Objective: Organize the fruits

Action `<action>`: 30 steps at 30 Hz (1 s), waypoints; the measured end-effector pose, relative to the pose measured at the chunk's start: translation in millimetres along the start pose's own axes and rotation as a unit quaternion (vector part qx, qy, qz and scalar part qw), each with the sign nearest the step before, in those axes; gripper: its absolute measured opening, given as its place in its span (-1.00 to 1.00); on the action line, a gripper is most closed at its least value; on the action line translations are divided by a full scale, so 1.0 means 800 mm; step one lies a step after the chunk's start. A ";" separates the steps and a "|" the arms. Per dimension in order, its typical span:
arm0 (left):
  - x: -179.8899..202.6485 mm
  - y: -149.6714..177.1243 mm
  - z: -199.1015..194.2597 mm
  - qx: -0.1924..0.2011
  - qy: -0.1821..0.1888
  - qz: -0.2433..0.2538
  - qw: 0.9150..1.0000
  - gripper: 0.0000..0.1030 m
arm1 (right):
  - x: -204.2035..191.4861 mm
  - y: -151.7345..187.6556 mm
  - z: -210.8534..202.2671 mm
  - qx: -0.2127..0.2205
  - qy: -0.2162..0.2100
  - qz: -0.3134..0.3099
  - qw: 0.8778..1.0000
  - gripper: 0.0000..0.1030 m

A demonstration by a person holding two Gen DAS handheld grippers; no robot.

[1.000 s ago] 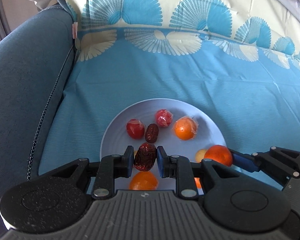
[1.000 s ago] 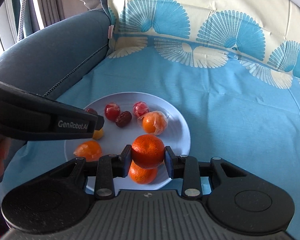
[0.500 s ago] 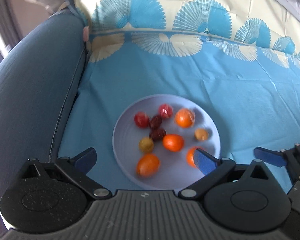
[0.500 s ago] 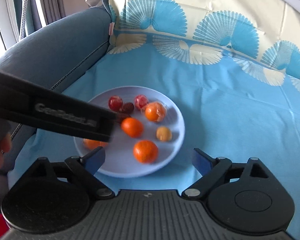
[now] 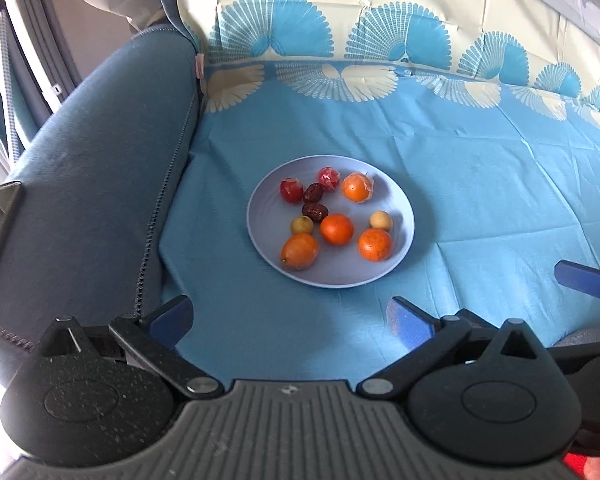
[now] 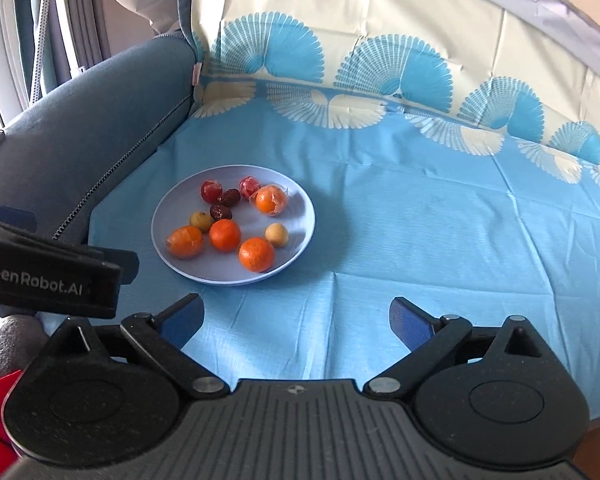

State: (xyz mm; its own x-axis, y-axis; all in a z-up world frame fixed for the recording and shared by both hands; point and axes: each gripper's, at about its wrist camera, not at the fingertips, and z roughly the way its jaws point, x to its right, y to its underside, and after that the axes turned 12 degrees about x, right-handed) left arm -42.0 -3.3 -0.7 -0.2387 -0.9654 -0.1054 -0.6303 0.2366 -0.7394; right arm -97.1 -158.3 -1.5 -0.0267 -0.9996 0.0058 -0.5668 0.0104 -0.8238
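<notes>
All the fruit in view already lies on the round pale-blue plate [image 5: 404, 236]: three orange mandarins [image 5: 336, 229], one more in clear wrap [image 5: 356, 187], two dark red dates [image 5: 314, 211], two wrapped red fruits [image 5: 291, 190] and two small yellowish ones [image 5: 381, 220]. None lies loose on the light-blue cloth with a fan-pattern border [image 5: 480, 200], so the sorting looks about finished. The left gripper [image 5: 290, 320] and right gripper [image 6: 296, 316] hover near the plate, fingers spread wide and empty. The cloth covers a sofa seat beside a blue-grey upholstered armrest [image 5: 92, 176]; curtains hang behind.
</notes>
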 end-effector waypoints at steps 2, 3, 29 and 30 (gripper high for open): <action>0.001 0.001 -0.009 0.004 -0.004 -0.002 1.000 0.99 | -0.001 0.000 -0.011 0.006 -0.004 -0.003 1.000 0.94; 0.002 0.000 -0.013 0.006 -0.004 -0.004 1.000 0.99 | -0.001 0.000 -0.016 0.010 -0.004 -0.004 1.000 0.96; -0.007 0.010 -0.016 0.012 -0.059 -0.020 0.998 0.99 | -0.005 -0.001 -0.037 0.031 -0.001 -0.008 0.999 0.98; -0.008 0.011 -0.016 0.016 -0.063 -0.021 0.998 1.00 | -0.005 -0.001 -0.038 0.031 -0.001 -0.008 0.999 0.98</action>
State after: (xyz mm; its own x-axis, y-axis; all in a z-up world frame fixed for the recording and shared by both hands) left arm -55.7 6.4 2.3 -0.1154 -0.9811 -0.1550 -0.6133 0.1931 -0.7658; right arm -121.2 -153.4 16.3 -0.0151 -0.9997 0.0184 -0.5150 -0.0080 -0.8572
